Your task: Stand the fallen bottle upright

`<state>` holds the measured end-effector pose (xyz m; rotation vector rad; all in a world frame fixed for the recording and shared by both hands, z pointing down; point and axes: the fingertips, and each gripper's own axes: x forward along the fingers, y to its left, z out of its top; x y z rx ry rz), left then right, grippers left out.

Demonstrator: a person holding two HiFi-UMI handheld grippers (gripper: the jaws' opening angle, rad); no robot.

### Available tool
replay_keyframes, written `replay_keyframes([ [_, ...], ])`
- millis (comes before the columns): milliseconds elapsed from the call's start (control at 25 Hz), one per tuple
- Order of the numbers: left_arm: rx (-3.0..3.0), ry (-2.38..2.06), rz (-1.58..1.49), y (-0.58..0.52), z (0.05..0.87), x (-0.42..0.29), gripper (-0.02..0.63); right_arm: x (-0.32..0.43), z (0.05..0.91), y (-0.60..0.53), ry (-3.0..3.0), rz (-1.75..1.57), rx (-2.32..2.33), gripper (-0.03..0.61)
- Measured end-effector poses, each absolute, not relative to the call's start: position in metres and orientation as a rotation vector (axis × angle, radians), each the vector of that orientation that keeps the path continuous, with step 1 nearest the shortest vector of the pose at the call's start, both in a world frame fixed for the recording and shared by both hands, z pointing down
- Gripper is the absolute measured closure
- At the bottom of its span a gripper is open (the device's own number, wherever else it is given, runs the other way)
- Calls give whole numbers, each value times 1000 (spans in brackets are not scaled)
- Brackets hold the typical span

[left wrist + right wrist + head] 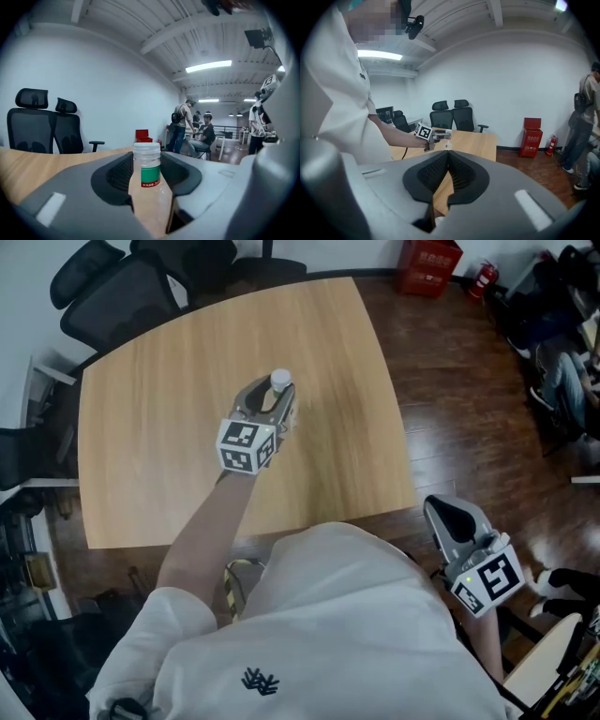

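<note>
A clear plastic bottle (149, 187) with a white cap and a green label band stands upright between the jaws of my left gripper (150, 176), which is shut on it. In the head view the bottle's white cap (280, 381) shows above the left gripper (266, 409), over the middle of the wooden table (169, 390). My right gripper (449, 176) is shut with nothing in it, held low off the table's near right corner (459, 526). From the right gripper view the bottle (447, 143) and the left gripper (431, 135) appear small over the table.
Black office chairs (131, 282) stand at the table's far left edge. A red box (428, 265) and a fire extinguisher (482, 279) sit on the dark wood floor behind. People (187, 131) are far off in the room. More chairs (452, 117) line the wall.
</note>
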<state>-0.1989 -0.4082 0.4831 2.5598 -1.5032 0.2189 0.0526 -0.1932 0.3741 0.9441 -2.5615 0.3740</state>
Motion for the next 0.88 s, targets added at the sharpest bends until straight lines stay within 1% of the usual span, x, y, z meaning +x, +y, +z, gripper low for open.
replay_keyframes([
  [360, 2545, -1732, -5, -375, 490, -205, 437, 51, 359, -190, -2486, 345, 904, 575],
  [640, 2580, -1651, 93, -356, 510, -194, 434, 38, 357, -190, -2498, 315, 876, 575],
  [880, 2564, -1654, 145, -351, 512, -196, 391, 47, 357, -185, -2517, 325, 895, 574],
])
